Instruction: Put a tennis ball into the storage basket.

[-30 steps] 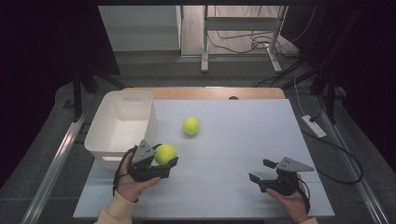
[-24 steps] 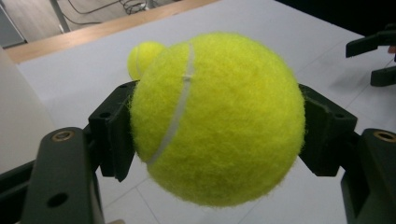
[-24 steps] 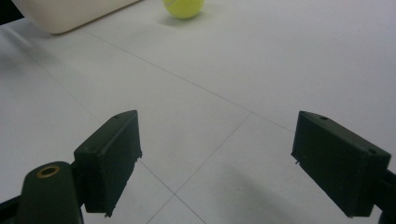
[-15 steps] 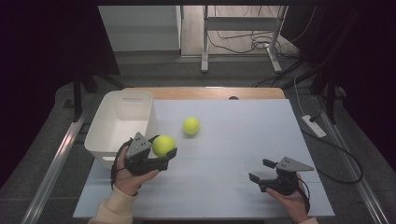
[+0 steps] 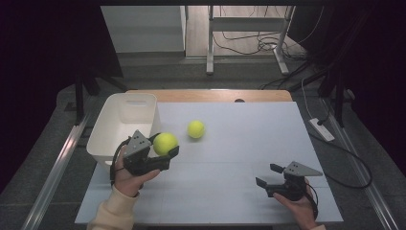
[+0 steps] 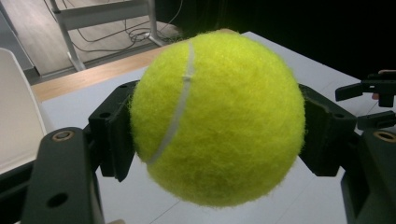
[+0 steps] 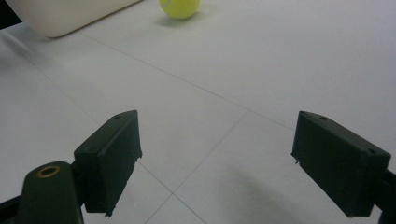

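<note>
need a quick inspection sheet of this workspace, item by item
surface: white table top, wooden strip along its far edge
job's things: held tennis ball clamped off the table; second tennis ball lying on the table; white bin at the far left, looks empty
clutter: nothing seen
grippers: left gripper shut on held tennis ball, next to the bin; right gripper open, nothing between its jaws, near the front right
cables: cable loops at each gripper; loose cables on the floor beyond the table; power strip right
surroundings: metal frame legs behind, dark sides
</note>
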Demonstrator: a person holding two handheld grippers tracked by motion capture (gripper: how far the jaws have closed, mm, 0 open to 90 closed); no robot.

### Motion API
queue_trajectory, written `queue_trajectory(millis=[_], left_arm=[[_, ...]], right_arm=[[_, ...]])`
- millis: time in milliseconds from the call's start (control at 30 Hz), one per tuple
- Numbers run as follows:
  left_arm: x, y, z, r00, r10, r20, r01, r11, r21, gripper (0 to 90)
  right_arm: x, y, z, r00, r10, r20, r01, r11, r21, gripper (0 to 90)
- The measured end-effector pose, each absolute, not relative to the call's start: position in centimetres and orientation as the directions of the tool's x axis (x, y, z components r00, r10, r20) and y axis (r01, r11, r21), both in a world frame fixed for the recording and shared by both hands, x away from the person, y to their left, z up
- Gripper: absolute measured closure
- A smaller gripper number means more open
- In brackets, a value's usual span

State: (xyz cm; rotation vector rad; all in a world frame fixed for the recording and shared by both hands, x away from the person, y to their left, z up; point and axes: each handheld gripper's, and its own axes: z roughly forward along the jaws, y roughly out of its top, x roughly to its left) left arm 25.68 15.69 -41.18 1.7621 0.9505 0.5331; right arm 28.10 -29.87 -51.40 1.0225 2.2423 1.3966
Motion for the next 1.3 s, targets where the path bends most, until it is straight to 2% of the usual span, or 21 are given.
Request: queue_trajectory(millis=[800, 1300], left_arm=[[26.3, 16.4, -40.0, 0.556, 0.827, -0.08, 0.338, -0.137, 0.931, 26.2], [27.0, 17.7, -37.8, 0.515, 0.854, -0.068, 0.323, -0.119, 0.939, 26.2]], right_arm=[[28.2, -29.9, -51.4, -0.698, 0.709, 0.1, 0.407, 0.277, 0.87, 15.5], [28.2, -30.0, -51.5, -0.698, 0.709, 0.099, 0.405, 0.277, 0.871, 15.4]])
